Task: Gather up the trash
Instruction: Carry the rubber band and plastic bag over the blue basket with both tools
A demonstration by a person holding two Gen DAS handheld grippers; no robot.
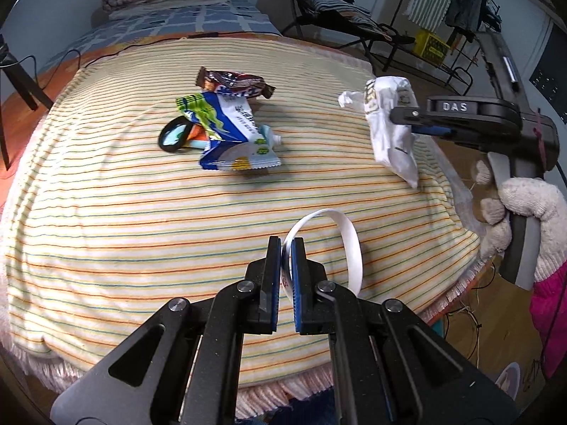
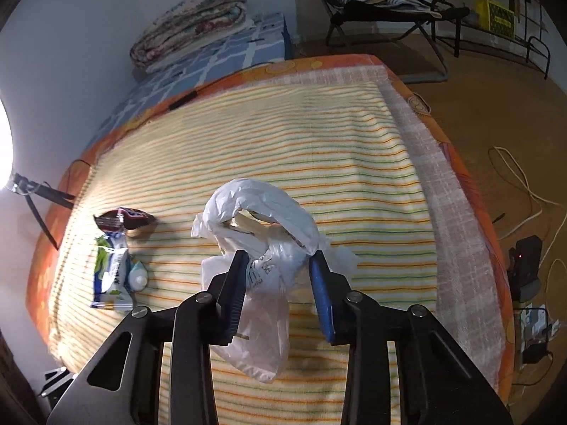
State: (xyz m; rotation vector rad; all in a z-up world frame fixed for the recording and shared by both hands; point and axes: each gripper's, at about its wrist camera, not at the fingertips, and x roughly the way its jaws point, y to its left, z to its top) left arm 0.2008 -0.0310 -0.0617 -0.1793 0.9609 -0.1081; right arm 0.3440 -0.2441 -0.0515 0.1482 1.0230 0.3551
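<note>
My left gripper [image 1: 286, 244] is shut on a white paper strip [image 1: 349, 244] that curls in a loop above the striped blanket [image 1: 141, 230]. My right gripper [image 2: 280, 258] is shut on a crumpled white plastic bag [image 2: 262, 212], held above the blanket; it shows in the left wrist view [image 1: 389, 134] at the right. A pile of trash lies on the blanket: a brown snack wrapper [image 1: 235, 83], a blue-and-white wrapper [image 1: 230, 131], a small white tube [image 1: 267, 140] and a black ring [image 1: 173, 138]. The wrappers also show in the right wrist view [image 2: 113, 272].
The blanket [image 2: 319, 148] covers a bed with an orange sheet edge [image 2: 471, 184]. Folded quilts [image 2: 191, 24] lie at the head. A folding chair [image 1: 340, 17], a rack with a yellow crate [image 1: 432, 47] and floor cables [image 2: 521, 184] stand to the right.
</note>
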